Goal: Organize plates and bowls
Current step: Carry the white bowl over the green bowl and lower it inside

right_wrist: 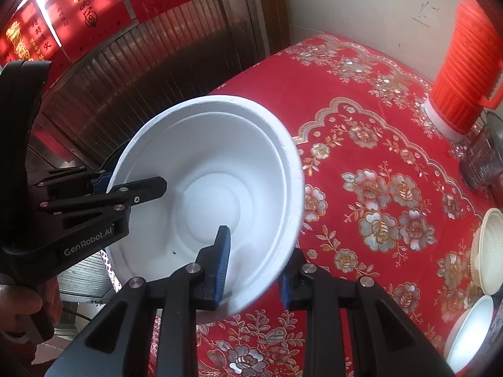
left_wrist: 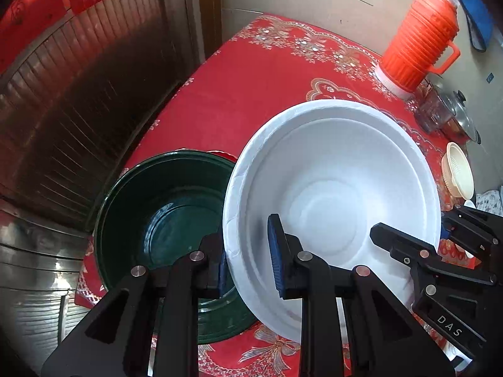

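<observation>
step: my L gripper (left_wrist: 248, 260) & R gripper (right_wrist: 254, 267) both pinching white bowl (left_wrist: 330, 188) rim | next: nest into green bowl (left_wrist: 169, 207), table's near-L corner

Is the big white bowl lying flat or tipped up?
Tipped up. The white bowl is held off the red tablecloth, both pairs of jaws on its rim, its empty inside tilted toward both cameras.

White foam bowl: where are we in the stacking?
Done: nothing visibly stacked yet. In hand: both claws, left and right, clamp the white foam bowl's rim, tilted beside the dark green bowl. Left: cream plastic bowls by the table's right edge.
</observation>
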Available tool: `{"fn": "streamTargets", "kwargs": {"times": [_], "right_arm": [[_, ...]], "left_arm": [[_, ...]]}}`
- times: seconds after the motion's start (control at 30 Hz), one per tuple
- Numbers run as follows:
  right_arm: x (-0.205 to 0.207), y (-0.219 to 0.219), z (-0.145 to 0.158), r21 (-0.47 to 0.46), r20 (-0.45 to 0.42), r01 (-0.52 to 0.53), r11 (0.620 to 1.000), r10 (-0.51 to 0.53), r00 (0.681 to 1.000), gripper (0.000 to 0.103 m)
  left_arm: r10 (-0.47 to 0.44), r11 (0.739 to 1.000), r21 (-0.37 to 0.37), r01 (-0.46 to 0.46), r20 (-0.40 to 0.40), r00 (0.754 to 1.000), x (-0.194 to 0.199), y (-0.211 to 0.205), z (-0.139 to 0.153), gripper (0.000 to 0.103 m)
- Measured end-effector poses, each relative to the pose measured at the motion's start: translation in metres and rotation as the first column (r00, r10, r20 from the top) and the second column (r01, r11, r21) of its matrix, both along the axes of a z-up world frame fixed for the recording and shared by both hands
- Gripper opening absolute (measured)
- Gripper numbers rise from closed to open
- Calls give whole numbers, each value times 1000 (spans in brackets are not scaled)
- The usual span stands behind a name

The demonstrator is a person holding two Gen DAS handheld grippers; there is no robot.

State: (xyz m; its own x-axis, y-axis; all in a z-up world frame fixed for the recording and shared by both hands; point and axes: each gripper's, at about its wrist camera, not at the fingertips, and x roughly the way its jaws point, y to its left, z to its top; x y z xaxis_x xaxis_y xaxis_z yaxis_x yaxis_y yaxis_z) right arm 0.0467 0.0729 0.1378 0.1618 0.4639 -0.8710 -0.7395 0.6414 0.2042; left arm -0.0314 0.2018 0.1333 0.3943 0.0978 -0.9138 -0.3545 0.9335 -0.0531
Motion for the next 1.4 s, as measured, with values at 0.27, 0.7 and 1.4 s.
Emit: {"fn": "streamTargets", "kwargs": {"times": [0.27, 0.7, 1.4], "right_arm": [[-9, 29, -3, -4, -5, -66, 998, 66, 998, 31], [-19, 70, -13, -36, -14, -164, 986, 164, 986, 32], [-22, 96, -23, -55, -63, -221, 974, 218, 974, 38]], "left_arm": [[64, 998, 2, -64, -9, 998, -15, 23, -3, 22], [158, 987, -15, -159, -50, 986, -40, 58, -22, 22], [230, 973, -8, -231, -92, 969, -53, 82, -47, 23]]}}
